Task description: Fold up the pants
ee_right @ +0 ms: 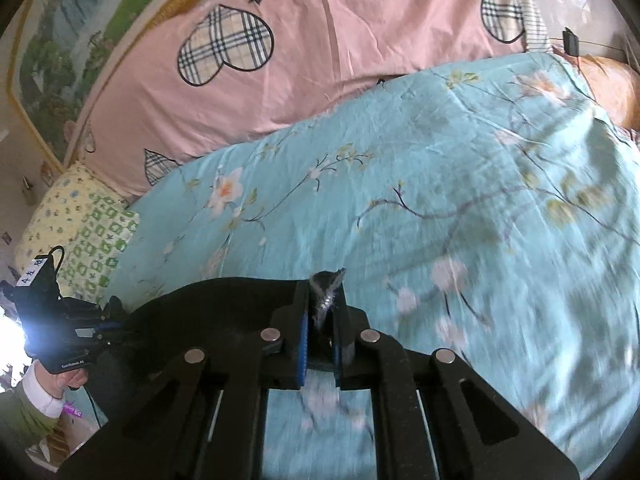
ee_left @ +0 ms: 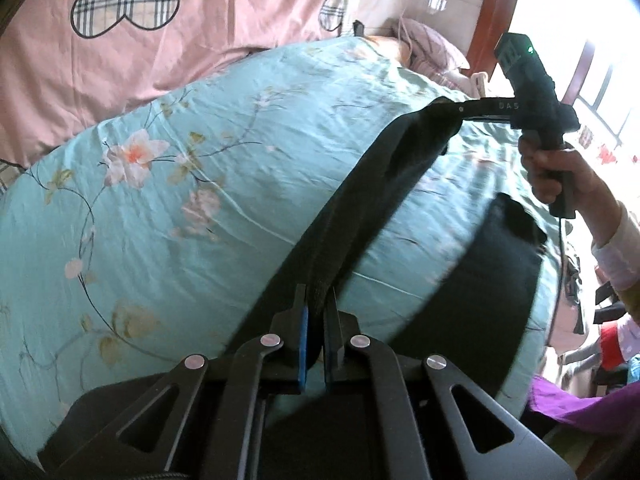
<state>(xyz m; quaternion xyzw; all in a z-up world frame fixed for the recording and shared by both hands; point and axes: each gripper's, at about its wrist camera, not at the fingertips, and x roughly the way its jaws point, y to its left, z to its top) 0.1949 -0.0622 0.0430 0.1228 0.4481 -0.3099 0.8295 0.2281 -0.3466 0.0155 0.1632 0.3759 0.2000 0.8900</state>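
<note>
Both jaws are closed tight on cloth: your left gripper [ee_left: 316, 304] pinches a bunched edge of the black pants [ee_left: 384, 184] between its blue pads, and your right gripper [ee_right: 323, 300] holds another part of the same pants, with a small grey tuft of fabric standing up above its fingers.

The biggest thing under you is the bed, covered by a light blue quilt [ee_left: 200, 200] with a pattern of pale flowers and thin branches. Behind it lies a pink blanket [ee_right: 340, 60] with checked hearts, touching the far edge of the quilt. In the right wrist view, a yellow and green patterned pillow [ee_right: 80, 220] sits at the left end of the bed, and a picture of a landscape [ee_right: 72, 40] hangs on the wall behind.

The pants are stretched between your two grippers, lifted above the quilt. In the left wrist view one dark band runs from the near jaws up to the right gripper [ee_left: 472, 108], and the rest hangs down at the right side over the quilt.

Your right hand [ee_left: 560, 176] grips its handle near a bright window [ee_left: 580, 40]. No container shows in either view.
</note>
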